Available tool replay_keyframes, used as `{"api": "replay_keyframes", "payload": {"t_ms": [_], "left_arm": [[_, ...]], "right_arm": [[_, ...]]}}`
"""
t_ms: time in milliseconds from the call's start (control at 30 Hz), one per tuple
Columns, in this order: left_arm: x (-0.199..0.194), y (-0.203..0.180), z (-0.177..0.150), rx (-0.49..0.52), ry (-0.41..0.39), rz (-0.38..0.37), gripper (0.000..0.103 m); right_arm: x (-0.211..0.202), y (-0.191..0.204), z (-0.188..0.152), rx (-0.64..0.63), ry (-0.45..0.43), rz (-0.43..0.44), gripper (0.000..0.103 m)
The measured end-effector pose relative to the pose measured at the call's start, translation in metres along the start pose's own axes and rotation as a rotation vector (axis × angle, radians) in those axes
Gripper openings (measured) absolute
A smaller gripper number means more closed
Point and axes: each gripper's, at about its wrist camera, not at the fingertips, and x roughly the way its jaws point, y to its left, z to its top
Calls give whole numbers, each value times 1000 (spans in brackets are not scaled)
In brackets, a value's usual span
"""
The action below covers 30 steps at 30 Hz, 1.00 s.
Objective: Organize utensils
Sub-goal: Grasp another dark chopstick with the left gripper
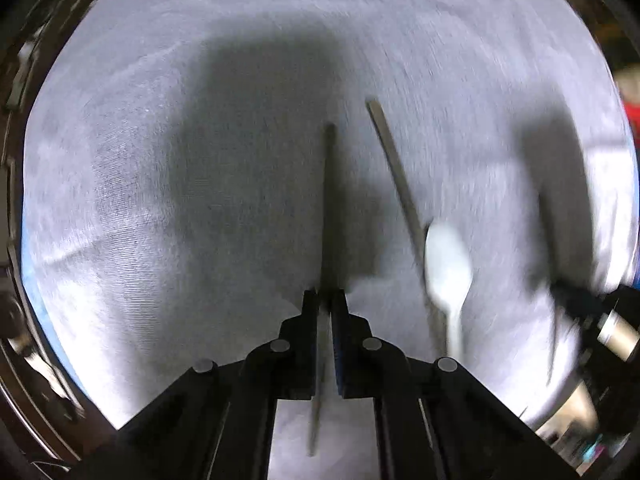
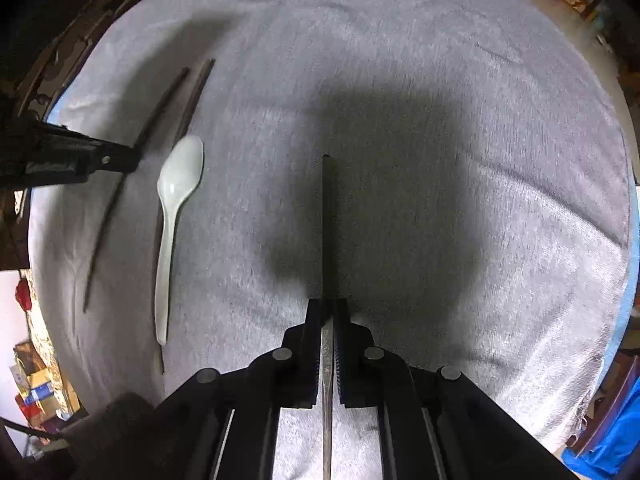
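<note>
Now we are looking down on a grey cloth (image 2: 440, 80), where our left gripper (image 1: 325, 300) is pinching one dark chopstick (image 1: 329, 200), its long axis running straight away from the camera between the closed jaws. Our right gripper (image 2: 328, 308) is likewise clamping a second chopstick (image 2: 327, 220), pointing straight ahead along its fingers. Between them, a white spoon (image 2: 176, 208) is lying on the cloth, bowl pointing away, resting over a third chopstick (image 2: 192, 96) roughly parallel to it.
</note>
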Motion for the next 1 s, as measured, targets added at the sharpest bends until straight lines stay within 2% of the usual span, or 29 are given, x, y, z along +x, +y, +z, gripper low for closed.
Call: {"api": "replay_keyframes", "payload": {"t_ms": [100, 167, 367, 433, 600, 800, 1000], "left_arm": [[4, -5, -6, 86, 37, 20, 7], [5, -6, -7, 96, 39, 25, 7], [7, -1, -12, 67, 7, 8, 6], [11, 8, -25, 49, -8, -8, 5], [21, 22, -50, 70, 14, -13, 5], [29, 28, -55, 57, 11, -6, 5], [25, 12, -65, 37, -37, -7, 5]], "right_arm": [[0, 3, 1, -6, 21, -8, 7], [-2, 5, 5, -13, 40, -16, 7], [0, 4, 16, 1, 76, -18, 9], [1, 2, 17, 14, 69, -17, 9], [4, 6, 2, 14, 105, -30, 8], [9, 16, 14, 5, 173, -86, 9], [6, 21, 16, 44, 145, -77, 7]]}}
